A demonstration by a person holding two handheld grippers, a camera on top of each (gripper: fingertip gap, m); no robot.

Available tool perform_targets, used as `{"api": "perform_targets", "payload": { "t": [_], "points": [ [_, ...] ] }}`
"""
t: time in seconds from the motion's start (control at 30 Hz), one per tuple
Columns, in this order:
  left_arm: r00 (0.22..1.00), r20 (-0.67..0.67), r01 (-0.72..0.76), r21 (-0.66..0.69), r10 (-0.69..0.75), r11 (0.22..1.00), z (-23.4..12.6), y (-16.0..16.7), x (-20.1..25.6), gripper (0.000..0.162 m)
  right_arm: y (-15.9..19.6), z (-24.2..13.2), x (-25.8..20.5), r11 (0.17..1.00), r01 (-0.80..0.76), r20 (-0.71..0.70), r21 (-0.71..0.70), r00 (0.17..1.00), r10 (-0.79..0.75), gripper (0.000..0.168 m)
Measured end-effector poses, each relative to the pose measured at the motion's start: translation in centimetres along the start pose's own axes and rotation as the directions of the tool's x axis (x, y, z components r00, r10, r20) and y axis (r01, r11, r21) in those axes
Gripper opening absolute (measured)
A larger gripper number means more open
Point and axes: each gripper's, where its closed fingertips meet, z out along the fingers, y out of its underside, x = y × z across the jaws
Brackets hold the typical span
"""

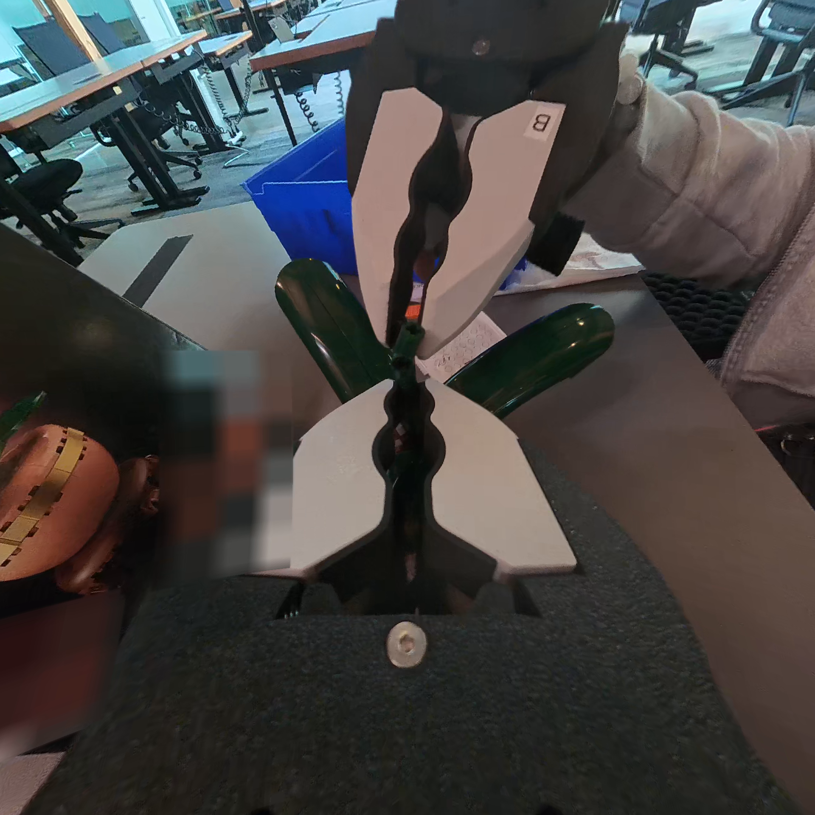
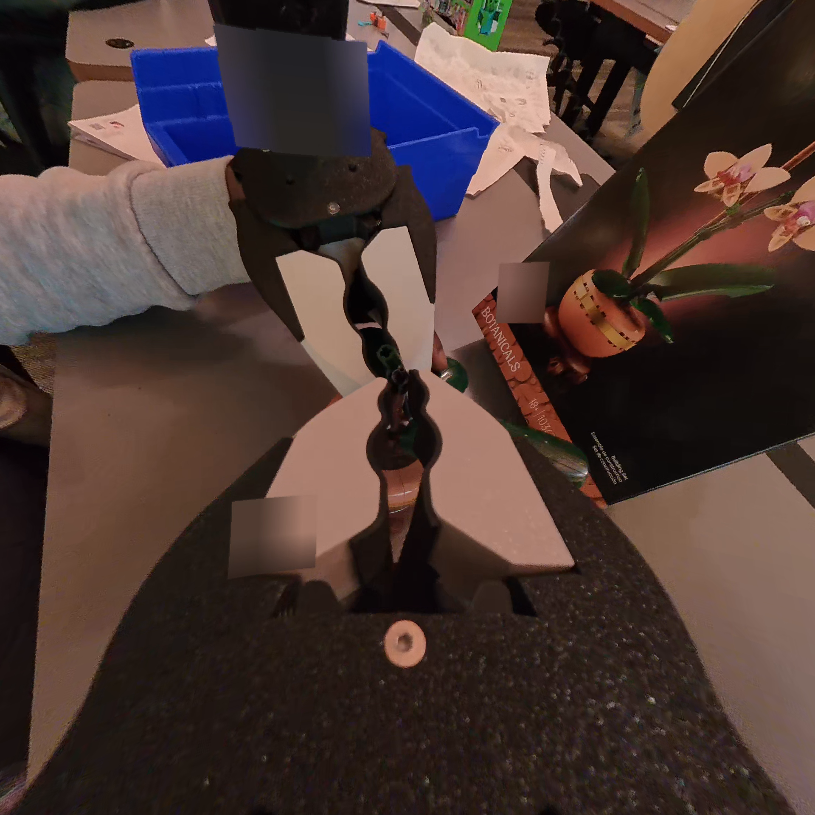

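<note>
A dark green brick-built plant stem (image 1: 403,358) with two long glossy green leaves (image 1: 328,326) is held between both grippers above the grey table. My left gripper (image 1: 408,387) is shut on the stem's lower part. My right gripper (image 1: 406,337) comes in from the far side, tip to tip with the left, shut on the stem's upper end. In the right wrist view my right gripper (image 2: 399,384) pinches the stem (image 2: 389,355), facing the left gripper (image 2: 383,353). A tan brick pot (image 2: 402,485) shows through the gap below the right gripper. A leaf (image 2: 556,450) sticks out to the right.
A blue plastic bin (image 2: 423,119) stands behind the grippers, also in the left wrist view (image 1: 304,198). A dark box with an orchid picture (image 2: 661,353) leans at the right. Crumpled paper (image 2: 498,88) and printed sheets (image 1: 463,353) lie on the table (image 2: 154,419). Office desks and chairs stand beyond. Left and right tips are no more than a few centimetres apart. The leaf (image 2: 556,450) is about 6 cm from my right fingertips.
</note>
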Motion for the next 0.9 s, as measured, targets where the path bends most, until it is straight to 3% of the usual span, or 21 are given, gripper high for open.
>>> {"api": "perform_targets", "payload": {
  "t": [0.33,0.47,0.57,0.7,0.9],
  "points": [
    [0.999,0.031,-0.023,0.058,0.021,0.998,-0.7,-1.1,-0.4,0.009,-0.1,0.2,0.1,1.0,0.009,-0.003,-0.004,1.0,-0.009,0.007],
    [1.0,0.022,0.001,0.063,-0.002,0.998,-1.0,-1.0,-0.4,0.008,-0.4,0.3,0.7,0.994,0.113,-0.163,0.012,0.981,-0.109,0.017],
    [1.0,0.016,0.006,0.064,-0.007,0.998,-1.1,-0.9,-0.4,0.007,-0.6,0.6,0.4,0.985,0.162,-0.217,0.057,0.965,-0.146,0.008],
    [1.0,-0.01,0.009,0.078,-0.008,0.997,-1.4,-0.9,-0.2,0.007,-0.7,0.6,0.1,0.979,0.177,-0.146,0.105,0.976,-0.161,0.007],
    [0.999,-0.032,0.04,0.094,-0.037,0.995,-1.4,-0.9,-0.1,0.007,-0.5,0.6,0.0,0.997,0.046,-0.092,0.068,0.995,-0.039,0.006]
  ]
}}
